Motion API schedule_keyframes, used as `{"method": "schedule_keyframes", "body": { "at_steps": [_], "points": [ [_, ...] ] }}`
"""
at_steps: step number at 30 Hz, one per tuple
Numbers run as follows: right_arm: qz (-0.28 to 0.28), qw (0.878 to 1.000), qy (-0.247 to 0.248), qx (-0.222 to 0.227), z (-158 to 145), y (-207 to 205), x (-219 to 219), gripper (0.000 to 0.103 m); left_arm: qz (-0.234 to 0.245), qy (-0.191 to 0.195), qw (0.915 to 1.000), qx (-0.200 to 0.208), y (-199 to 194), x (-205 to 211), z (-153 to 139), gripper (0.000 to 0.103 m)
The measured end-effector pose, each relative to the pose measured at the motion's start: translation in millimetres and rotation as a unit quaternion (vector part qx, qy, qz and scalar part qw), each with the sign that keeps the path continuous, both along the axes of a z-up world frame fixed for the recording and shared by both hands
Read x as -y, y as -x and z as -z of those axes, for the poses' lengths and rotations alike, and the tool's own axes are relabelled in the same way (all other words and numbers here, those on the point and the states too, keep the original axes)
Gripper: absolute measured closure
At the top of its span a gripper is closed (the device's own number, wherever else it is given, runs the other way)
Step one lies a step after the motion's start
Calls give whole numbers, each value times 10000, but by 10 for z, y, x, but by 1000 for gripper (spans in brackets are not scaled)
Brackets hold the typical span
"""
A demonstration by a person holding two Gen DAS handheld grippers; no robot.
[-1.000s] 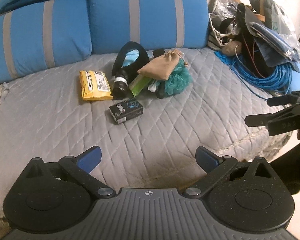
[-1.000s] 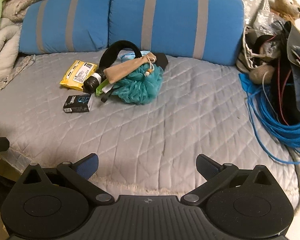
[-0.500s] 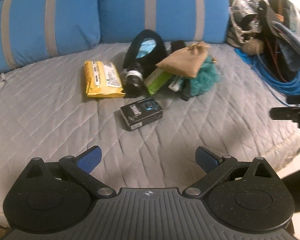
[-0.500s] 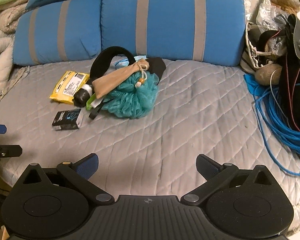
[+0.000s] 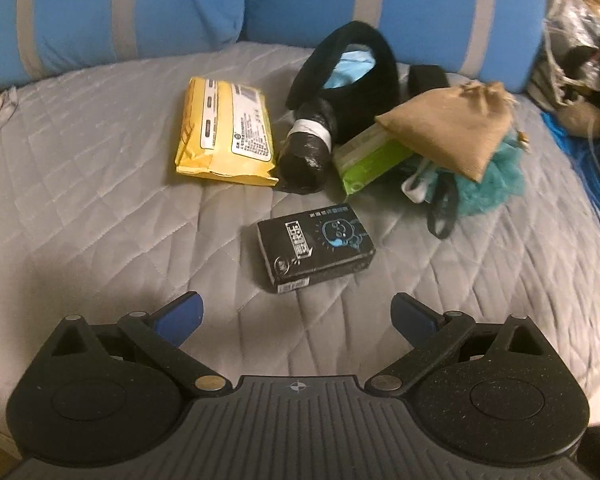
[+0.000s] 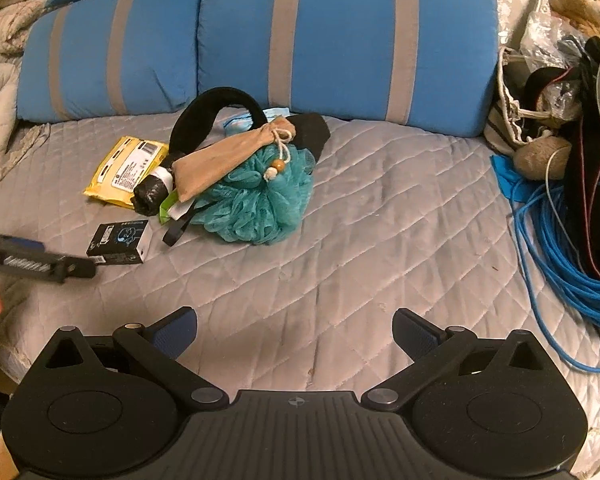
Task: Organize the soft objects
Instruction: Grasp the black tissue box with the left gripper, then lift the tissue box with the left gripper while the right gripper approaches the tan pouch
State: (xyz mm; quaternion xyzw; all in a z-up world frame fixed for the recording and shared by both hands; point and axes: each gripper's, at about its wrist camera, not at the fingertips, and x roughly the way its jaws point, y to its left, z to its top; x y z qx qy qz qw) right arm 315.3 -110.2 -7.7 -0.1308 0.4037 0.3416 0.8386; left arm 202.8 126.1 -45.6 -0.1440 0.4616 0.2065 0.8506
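Left wrist: left claw (image 5: 296,316) spread wide, empty, just short of black box (image 5: 315,249) on grey quilt (image 5: 100,208); best lowered straight, closed across the short sides.

Right wrist: right claw (image 6: 294,330) likewise apart, empty, well back from teal loofah (image 6: 256,204) under tan pouch (image 6: 228,158).

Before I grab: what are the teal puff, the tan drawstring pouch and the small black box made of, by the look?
Teal puff: gathered plastic mesh, like a bath sponge; ruffled, see-through netting. Tan drawstring pouch: matte woven cloth, maybe cotton or suede-like; cord with beads at its neck. Small black box: printed cardboard, slightly glossy, sharp edges, so probably rigid.
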Motion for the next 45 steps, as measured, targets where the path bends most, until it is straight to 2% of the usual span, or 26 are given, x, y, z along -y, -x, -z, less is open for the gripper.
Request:
{"method": "schedule_keyframes", "body": {
  "at_steps": [5, 10, 13, 19, 20, 22, 23, 25, 30, 37, 45],
  "points": [
    [-76, 10000, 48, 35, -7, 24, -7, 0, -274, 253, 9992, -175, -231, 0, 138, 0],
    [-59, 10000, 69, -1, -12, 17, 6, 0, -581, 127, 9979, -261, -415, 35, 206, 0],
    [-54, 10000, 66, -16, -16, 12, 18, 0, -869, -74, 9954, -408, -517, 53, 268, 0],
    [7, 9999, 18, -103, -19, -17, 42, 0, -1391, -35, 9890, -500, -623, 8, 365, 2],
    [24, 9999, 13, -134, -18, -23, 43, 0, -1483, -41, 9878, -485, -632, -2, 369, 9],
    [50, 9998, -7, -209, -12, -30, 48, 0, -1595, -106, 9858, -510, -623, -6, 362, 17],
    [55, 9997, -14, -243, -8, -34, 51, 0, -1635, -146, 9851, -519, -622, -5, 353, 27],
    [89, 9996, -2, -284, 2, -41, 56, 0, -1691, -221, 9838, -549, -623, 6, 326, 32],
    [232, 9988, -28, -433, 26, -84, 80, 0, -1677, -14, 9848, -441, -566, -9, 244, 33],
    [277, 9976, -213, -600, 9, -129, 97, 0, -1414, 6, 9897, -218, -324, 79, 42, 33],
    [246, 9964, -442, -686, -29, -131, 115, 0, -673, -56, 9977, -65, -17, 277, -188, 33]
  ]
}}
